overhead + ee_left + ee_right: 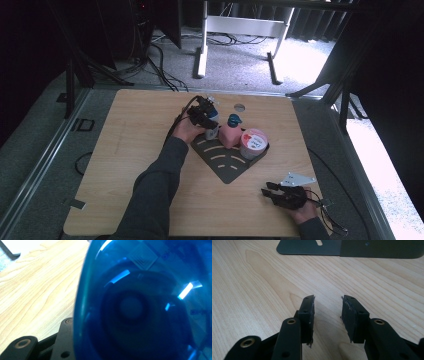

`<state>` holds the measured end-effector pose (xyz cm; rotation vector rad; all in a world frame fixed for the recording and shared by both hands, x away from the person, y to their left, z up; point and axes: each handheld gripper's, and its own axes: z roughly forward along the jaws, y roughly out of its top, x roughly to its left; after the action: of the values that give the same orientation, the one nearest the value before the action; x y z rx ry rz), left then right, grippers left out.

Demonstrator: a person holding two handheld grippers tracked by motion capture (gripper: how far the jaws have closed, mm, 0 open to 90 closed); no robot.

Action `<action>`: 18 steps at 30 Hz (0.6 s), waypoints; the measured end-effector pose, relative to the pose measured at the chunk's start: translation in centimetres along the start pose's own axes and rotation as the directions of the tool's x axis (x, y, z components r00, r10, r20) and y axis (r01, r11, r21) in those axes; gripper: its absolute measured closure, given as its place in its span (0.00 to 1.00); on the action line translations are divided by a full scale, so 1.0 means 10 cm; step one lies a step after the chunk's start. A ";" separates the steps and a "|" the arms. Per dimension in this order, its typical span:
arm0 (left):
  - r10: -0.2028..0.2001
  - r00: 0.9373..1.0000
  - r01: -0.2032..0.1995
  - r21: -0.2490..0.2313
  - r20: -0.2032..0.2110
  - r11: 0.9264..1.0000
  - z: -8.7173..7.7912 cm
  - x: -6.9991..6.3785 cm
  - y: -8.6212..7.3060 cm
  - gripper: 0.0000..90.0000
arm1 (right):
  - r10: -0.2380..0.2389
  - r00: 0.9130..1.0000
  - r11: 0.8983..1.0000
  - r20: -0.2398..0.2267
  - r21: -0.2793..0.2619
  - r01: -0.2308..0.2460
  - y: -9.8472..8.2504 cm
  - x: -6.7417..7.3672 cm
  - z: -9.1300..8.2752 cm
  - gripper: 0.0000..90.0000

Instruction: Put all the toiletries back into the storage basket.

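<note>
1. While my left hand-held gripper (pixel 209 119) sits at the far corner of the dark rack (pixel 225 165), its jaws are half closed around the blue bottle (pixel 147 302), which looms right against the lens in the left gripper view.
2. I judge the bottle should settle upright beside the pink bottle (pixel 231 134) before I let go.
3. Crowding the pink tub (pixel 252 143) could tip things, so ease down slowly.
4. My right hand-held gripper (pixel 327 315) rests low over the tabletop (pixel 125 130), jaws apart, holding nothing.
</note>
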<state>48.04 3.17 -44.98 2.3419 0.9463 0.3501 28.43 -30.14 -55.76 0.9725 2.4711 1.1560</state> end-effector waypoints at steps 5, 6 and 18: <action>0.001 1.000 -0.001 -0.003 0.000 1.000 0.02 -0.01 0.01 0.61 | -0.001 1.000 1.000 0.000 0.001 0.001 0.00 0.00 0.00 0.69; 0.001 1.000 -0.001 -0.009 0.000 1.000 0.04 -0.01 0.01 0.61 | -0.001 1.000 1.000 -0.001 0.001 0.001 0.00 0.00 0.00 0.69; -0.006 1.000 0.006 -0.013 0.009 1.000 0.11 -0.02 0.04 0.61 | 0.000 1.000 1.000 -0.002 0.001 0.000 0.00 0.00 0.00 0.69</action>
<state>48.59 2.29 -45.62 2.3261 0.9439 0.3417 28.44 -30.17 -55.75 0.9714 2.4738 1.1562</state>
